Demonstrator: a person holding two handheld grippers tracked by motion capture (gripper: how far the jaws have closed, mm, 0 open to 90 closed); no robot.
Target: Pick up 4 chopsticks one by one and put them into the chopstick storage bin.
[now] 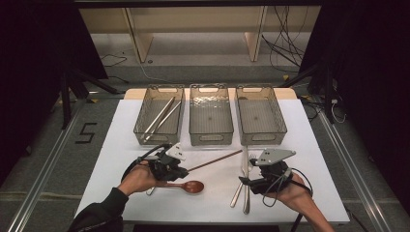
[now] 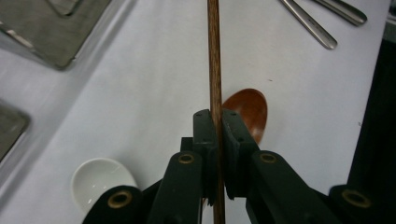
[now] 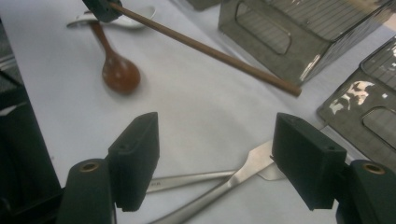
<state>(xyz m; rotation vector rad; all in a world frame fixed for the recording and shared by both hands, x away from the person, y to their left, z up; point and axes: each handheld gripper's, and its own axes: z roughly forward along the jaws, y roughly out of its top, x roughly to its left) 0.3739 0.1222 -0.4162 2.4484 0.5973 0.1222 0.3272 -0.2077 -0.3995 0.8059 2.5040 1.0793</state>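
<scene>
Leftmost on the white table (image 1: pixel 212 203), the left gripper (image 1: pixel 186 170) has its jaws pressed together on a brown wooden chopstick (image 1: pixel 215 160), which the left gripper view shows clamped between the two black pads and running straight ahead past them. From the high view the chopstick slants up and to the right from the jaws, its free end near the front of the middle bin (image 1: pixel 211 115) (whether it is clear of the tabletop there I cannot tell). Just under that gripper lies a brown wooden spoon (image 1: pixel 192 186), bowl to the right, and a white ceramic spoon (image 2: pixel 100 179) sits beside it at the lower left of the left gripper view.

Behind them stand three clear bins in a row. The left bin (image 1: pixel 160 114) holds two metal chopsticks (image 1: pixel 162 118) lying slantwise; the right bin (image 1: pixel 259 115) stands at the far end of the row.

Farther right, the right gripper (image 1: pixel 244 181) hovers with its jaws spread wide and nothing between the pads. Its own view looks down between them at a metal fork (image 3: pixel 254 161) and another metal handle (image 3: pixel 187 179) crossing under it on the table, both lying free. In the high view this cutlery lies just left of the right hand (image 1: pixel 292 191), pointing roughly toward the bins.
</scene>
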